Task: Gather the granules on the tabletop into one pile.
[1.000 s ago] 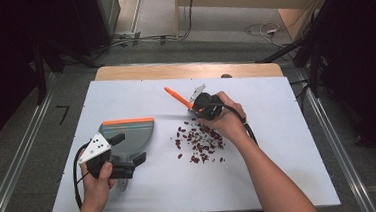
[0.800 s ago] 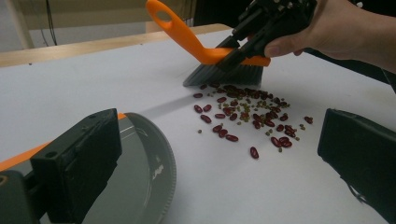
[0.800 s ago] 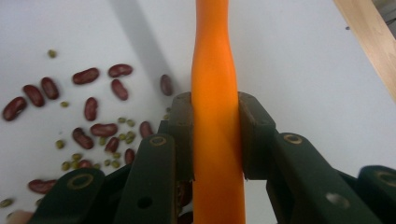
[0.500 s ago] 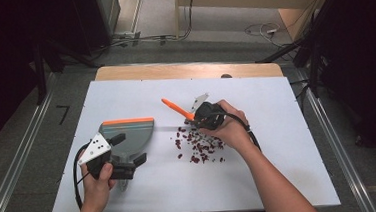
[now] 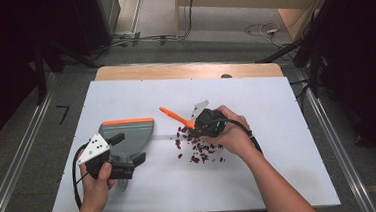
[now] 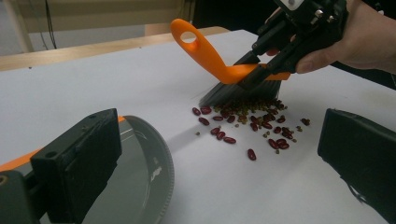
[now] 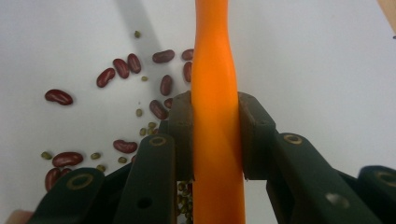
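Since a second ago the right tongs (image 5: 208, 122) and the brush (image 5: 176, 117) have shifted left along the desk (image 5: 276, 110), toward the dustpan (image 5: 128, 135); the brush's orange handle tip now lies nearer the dustpan's orange edge. Dustpan and left tongs (image 5: 121, 153) unchanged.

Count: one brush, one dustpan, two tongs. Beans (image 5: 199, 148) too many and too small to count exactly; a loose scatter of red kidney beans mixed with small green ones, just right of the dustpan.

Right tongs clenched on the brush handle, bristles touching the far edge of the bean scatter. Left tongs clamped on the dustpan's handle, dustpan flat on the desk.
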